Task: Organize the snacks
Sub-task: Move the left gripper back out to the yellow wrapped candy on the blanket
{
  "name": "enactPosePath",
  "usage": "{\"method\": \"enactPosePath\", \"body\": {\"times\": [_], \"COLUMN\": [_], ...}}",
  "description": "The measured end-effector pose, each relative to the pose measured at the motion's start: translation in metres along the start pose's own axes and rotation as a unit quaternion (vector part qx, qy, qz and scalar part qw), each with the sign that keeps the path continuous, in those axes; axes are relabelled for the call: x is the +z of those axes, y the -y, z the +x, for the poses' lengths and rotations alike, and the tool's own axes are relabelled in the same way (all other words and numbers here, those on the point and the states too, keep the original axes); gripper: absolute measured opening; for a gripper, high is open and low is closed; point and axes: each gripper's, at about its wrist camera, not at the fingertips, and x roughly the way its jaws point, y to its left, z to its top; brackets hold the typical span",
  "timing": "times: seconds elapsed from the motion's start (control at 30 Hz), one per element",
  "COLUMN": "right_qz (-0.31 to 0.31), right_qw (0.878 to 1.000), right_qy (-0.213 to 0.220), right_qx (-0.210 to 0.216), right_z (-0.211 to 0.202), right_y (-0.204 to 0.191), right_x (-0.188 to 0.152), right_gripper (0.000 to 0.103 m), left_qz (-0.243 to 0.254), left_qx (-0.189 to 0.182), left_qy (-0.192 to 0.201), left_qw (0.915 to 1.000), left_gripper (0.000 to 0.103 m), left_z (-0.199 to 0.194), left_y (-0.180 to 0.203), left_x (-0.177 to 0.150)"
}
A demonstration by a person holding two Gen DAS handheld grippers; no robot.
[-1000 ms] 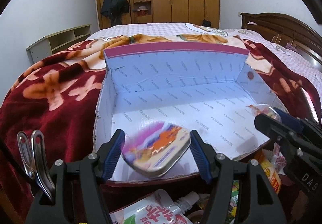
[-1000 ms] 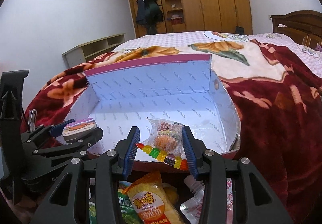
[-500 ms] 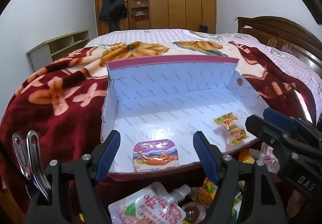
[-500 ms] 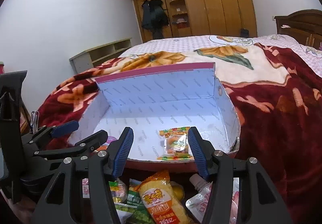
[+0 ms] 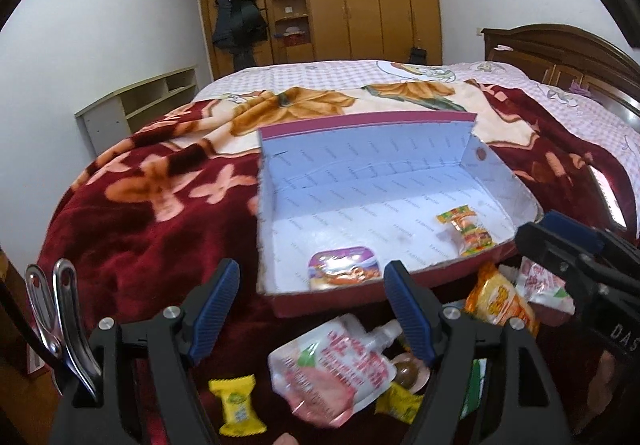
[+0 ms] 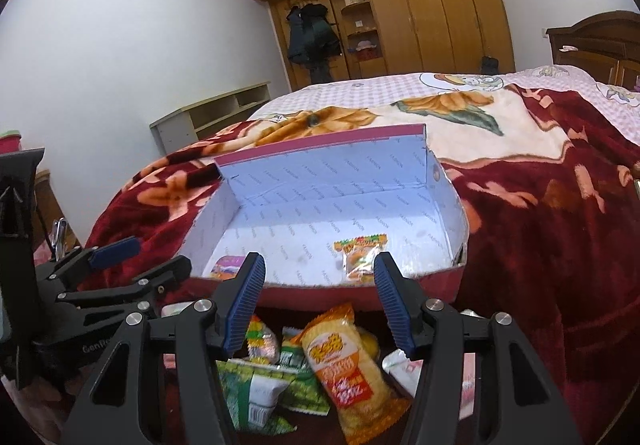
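Left gripper and right gripper, both apart, hover before the box holding two snacks.

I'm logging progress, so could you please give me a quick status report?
Left gripper and right gripper open, empty. Purple-lidded cup and orange candy packet lie in the blue-lined box. Nothing blocking.

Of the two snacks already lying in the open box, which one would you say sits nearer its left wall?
The flat tub with the purple lid, near the front edge of the box. The clear candy packet lies toward the right wall.
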Motion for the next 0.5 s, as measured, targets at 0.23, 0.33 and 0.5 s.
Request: {"method": "enactPosePath", "body": {"times": [0.23,0.33,0.5], "right_qz": [0.004,0.011,0.019], "right_qw": [1.0,1.0,0.999], "right_qy": [-0.011,-0.018,-0.045], "right_qx": [0.005,0.007,0.004], "right_z": [-0.007,-0.009,-0.011], "right_y": [-0.004,-0.003,-0.005], "right_x": [-0.014,-0.021,-0.034], "right_gripper": [0.058,0.058,0.058], "left_qz": [-0.009,-0.015,-0.027], "left_qx": [0.009,0.01,0.002], "left_qy": [-0.008,-0.016,-0.038], "left_qw": [0.9999,0.9997,0.9989], "left_gripper": [0.079,0.079,0.079], "left_z": [-0.015,-0.018,-0.014], "left_y": [-0.016,-0.021,-0.031], "left_x": [-0.018,-0.027,-0.041]}}
